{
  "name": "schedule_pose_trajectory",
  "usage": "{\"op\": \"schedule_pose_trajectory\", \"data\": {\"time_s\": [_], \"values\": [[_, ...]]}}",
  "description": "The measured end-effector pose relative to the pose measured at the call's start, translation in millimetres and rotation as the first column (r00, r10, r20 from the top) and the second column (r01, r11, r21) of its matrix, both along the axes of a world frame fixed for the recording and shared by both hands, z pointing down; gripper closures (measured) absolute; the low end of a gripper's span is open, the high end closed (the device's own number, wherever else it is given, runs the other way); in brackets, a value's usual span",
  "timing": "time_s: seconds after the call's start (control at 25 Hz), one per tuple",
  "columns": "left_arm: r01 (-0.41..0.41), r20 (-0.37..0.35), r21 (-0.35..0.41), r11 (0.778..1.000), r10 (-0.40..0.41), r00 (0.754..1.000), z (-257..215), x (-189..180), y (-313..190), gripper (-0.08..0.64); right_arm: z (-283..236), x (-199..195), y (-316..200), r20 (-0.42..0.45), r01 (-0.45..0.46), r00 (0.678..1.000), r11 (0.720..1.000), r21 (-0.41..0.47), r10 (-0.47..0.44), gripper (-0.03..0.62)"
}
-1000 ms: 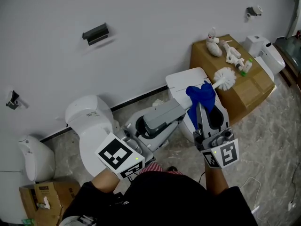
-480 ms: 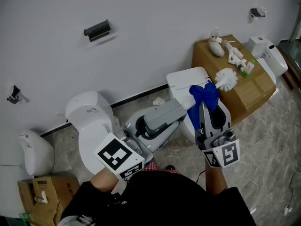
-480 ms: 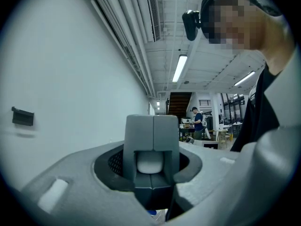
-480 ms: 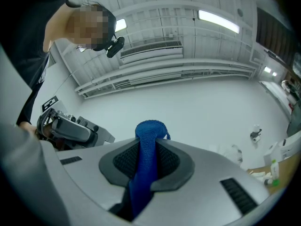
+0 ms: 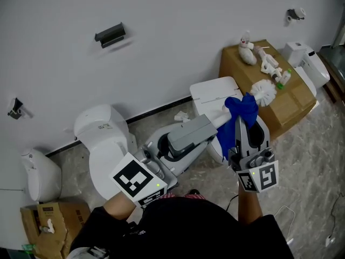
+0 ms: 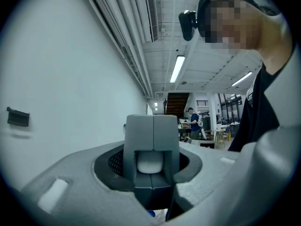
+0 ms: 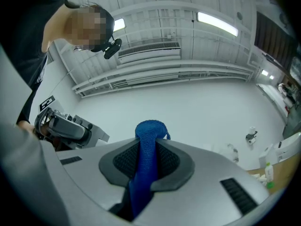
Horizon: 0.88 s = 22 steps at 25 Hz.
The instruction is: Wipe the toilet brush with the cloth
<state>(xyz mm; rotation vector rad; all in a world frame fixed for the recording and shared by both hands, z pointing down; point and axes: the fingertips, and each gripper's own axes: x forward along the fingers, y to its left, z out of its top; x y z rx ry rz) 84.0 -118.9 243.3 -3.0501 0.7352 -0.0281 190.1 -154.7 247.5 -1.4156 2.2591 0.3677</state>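
The toilet brush's white bristle head [image 5: 264, 90] points up-right in the head view, and its handle [image 5: 219, 117] runs back into my left gripper [image 5: 207, 124], which is shut on it. In the left gripper view the handle's white end [image 6: 149, 163] sits clamped between the grey jaws of the left gripper [image 6: 154, 126]. My right gripper [image 5: 240, 124] is shut on a blue cloth [image 5: 240, 112], which is bunched around the handle just below the bristles. The right gripper view shows the cloth [image 7: 146, 173] pinched in the right gripper [image 7: 149, 138].
A white toilet [image 5: 102, 139] stands at the left, and another with a flat tank lid [image 5: 213, 93] is under the brush. A cardboard box [image 5: 283, 109] at the right carries small items. A third toilet [image 5: 307, 63] is at the far right. A smaller box [image 5: 46, 223] sits bottom left.
My right gripper has slid the blue cloth along the handle toward the bristle head, to the right in the head view. The left gripper has kept its hold and place.
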Motion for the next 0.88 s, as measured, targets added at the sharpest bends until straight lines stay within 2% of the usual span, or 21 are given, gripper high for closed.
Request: {"op": "schedule_pose_trajectory", "data": {"time_s": [0.32,0.6,0.88], "values": [[-0.008,-0.016,-0.001,1.0,0.008,1.0,-2,0,3,0.393,-2,6,0,-0.006,-0.018,1.0,1.0,-0.005,0.018,0.528],[0.008,-0.032,-0.007,1.0,-0.008,0.999,-3,-26,8,0.393,-4,-17,0,-0.019,-0.011,1.0,1.0,-0.003,0.011,0.528],[0.017,-0.023,0.007,1.0,-0.017,1.0,-6,-32,8,0.393,-5,-18,-4,-0.008,-0.007,1.0,1.0,0.007,0.007,0.528]]}}
